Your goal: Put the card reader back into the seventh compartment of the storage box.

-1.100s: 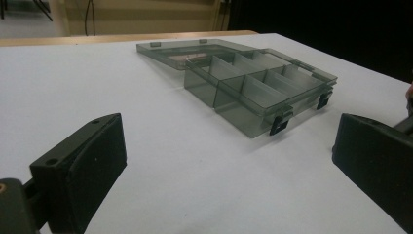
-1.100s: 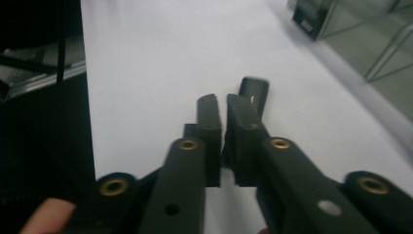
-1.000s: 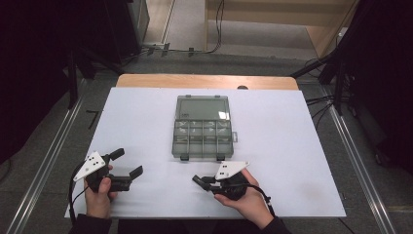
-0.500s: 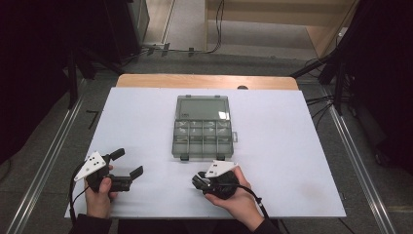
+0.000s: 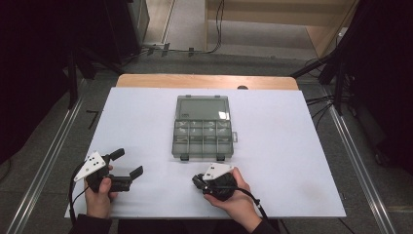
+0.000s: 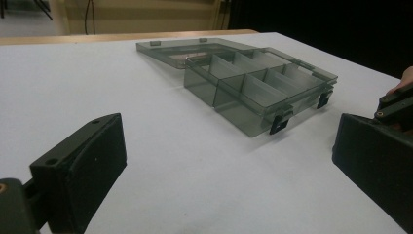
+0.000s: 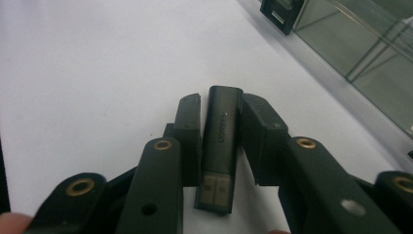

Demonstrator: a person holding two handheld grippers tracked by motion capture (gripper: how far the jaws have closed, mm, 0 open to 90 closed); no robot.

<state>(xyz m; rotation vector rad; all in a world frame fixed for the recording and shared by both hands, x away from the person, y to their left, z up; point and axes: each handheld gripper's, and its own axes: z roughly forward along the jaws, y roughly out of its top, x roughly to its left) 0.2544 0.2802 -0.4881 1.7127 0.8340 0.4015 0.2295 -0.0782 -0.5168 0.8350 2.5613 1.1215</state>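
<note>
The table top (image 5: 292,146) is covered in plain white, with a strip of light wood (image 5: 204,81) exposed along its far edge. The compartment box (image 5: 202,127) is translucent smoky grey, with black latches (image 6: 279,123) on its front. The left gripper (image 5: 127,165) is black and carries a white three-cornered plate (image 5: 90,164). The right gripper (image 5: 197,182) is black, with the same white plate (image 5: 216,170) and brass-coloured rivets (image 7: 162,144) at its joints. The USB stick (image 7: 221,141) is dark grey, with pale grey lettering along its body. Both sleeves (image 5: 92,224) are black. The floor (image 5: 44,146) is grey.
</note>
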